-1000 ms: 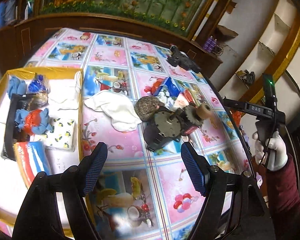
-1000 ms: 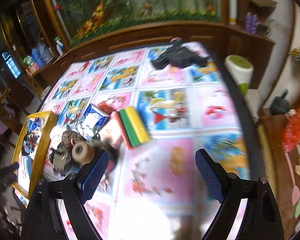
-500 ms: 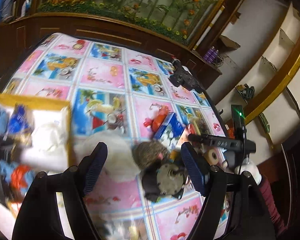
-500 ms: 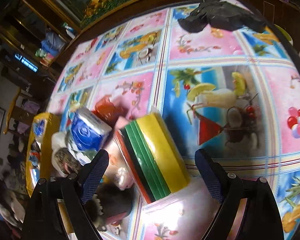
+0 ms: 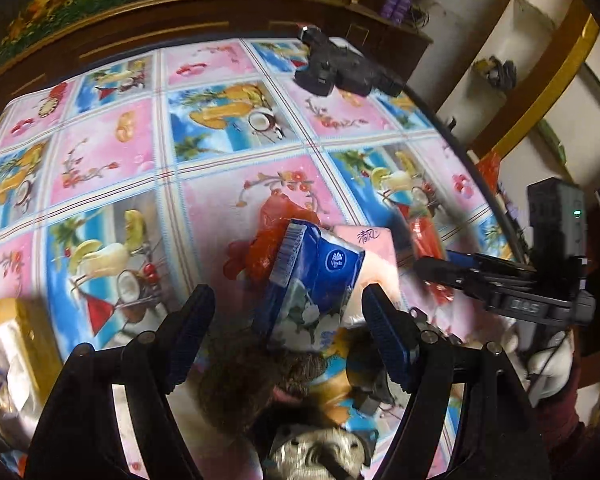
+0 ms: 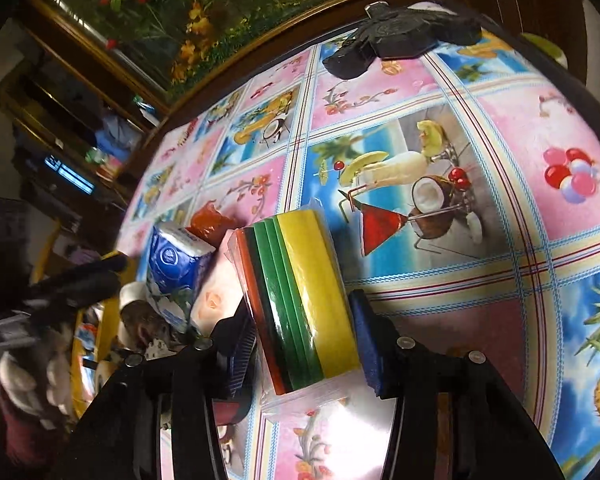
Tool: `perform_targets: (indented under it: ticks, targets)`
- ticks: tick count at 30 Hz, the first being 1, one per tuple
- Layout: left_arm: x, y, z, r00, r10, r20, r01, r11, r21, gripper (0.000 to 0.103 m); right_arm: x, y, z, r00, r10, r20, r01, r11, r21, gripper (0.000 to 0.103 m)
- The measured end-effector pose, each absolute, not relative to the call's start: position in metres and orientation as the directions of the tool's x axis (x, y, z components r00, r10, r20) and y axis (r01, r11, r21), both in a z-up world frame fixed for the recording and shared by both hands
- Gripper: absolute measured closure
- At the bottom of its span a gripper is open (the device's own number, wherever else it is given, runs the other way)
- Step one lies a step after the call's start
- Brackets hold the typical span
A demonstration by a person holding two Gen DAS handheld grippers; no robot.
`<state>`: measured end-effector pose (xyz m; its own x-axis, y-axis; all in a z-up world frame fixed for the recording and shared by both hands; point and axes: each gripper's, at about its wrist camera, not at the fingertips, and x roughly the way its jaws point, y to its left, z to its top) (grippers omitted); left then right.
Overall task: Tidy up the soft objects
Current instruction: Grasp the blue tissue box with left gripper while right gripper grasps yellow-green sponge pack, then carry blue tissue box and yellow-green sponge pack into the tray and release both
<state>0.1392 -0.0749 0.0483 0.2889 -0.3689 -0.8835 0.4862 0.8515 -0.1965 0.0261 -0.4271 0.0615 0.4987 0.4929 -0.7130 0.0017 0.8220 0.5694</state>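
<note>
The right gripper (image 6: 302, 344) is squeezing a wrapped stack of sponges with yellow, green, black and red layers (image 6: 300, 304), and its blue fingers (image 6: 362, 344) are pressing on both sides of the stack, which is sitting on the bench with the bright picture cloth (image 6: 500, 272). Just beside the stack, a pink soft pack (image 6: 216, 300) and a blue tissue pack (image 6: 176, 260) are leaning together, and a crinkly red bag (image 6: 212, 222) is lying behind them. The left gripper (image 5: 288, 344) is hanging over the same pile with its fingers (image 5: 192, 332) spread wide and touching nothing. Under it, a fuzzy brown ball (image 5: 252, 384) and a grey toy (image 5: 320, 452) are looking blurry. The blue tissue pack (image 5: 316, 280) is sitting between the open fingers. A yellow-edged tray (image 5: 24, 332) is waiting at the left side. Far back, a black gadget (image 6: 400, 36) is lying near the bench's edge.
</note>
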Motion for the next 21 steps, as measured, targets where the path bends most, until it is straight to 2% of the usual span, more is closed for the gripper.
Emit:
perform_targets:
  ticks: [5, 7, 8, 9, 13, 21]
  targets:
    - [0.145, -0.101, 0.026, 0.267, -0.249, -0.931, 0.523, 0.849, -0.077, 0.029, 0.018, -0.456, 0.052, 0.503, 0.525, -0.686, 0.005, 0.792, 0.61, 0.058]
    - [0.141, -0.109, 0.024, 0.258, -0.249, -0.933, 0.555, 0.829, -0.067, 0.056, 0.016, -0.454, 0.046, 0.508, 0.517, -0.69, 0.009, 0.797, 0.604, 0.058]
    - [0.139, -0.111, 0.024, 0.25, -0.249, -0.936, 0.56, 0.825, -0.07, 0.073, 0.011, -0.454, 0.047, 0.511, 0.509, -0.693, 0.01, 0.802, 0.597, 0.058]
    - [0.137, -0.111, 0.024, 0.253, -0.253, -0.934, 0.561, 0.825, -0.071, 0.084, 0.01, -0.456, 0.047, 0.514, 0.501, -0.696, 0.012, 0.807, 0.59, 0.058]
    - [0.132, -0.105, 0.035, 0.296, -0.278, -0.914, 0.544, 0.836, -0.079, 0.085, 0.0, -0.465, 0.048, 0.538, 0.453, -0.711, 0.03, 0.833, 0.553, 0.058]
    - [0.091, -0.046, 0.094, 0.43, -0.389, -0.815, 0.465, 0.869, -0.169, 0.085, -0.011, -0.472, 0.057, 0.609, 0.413, -0.677, 0.029, 0.842, 0.539, 0.059]
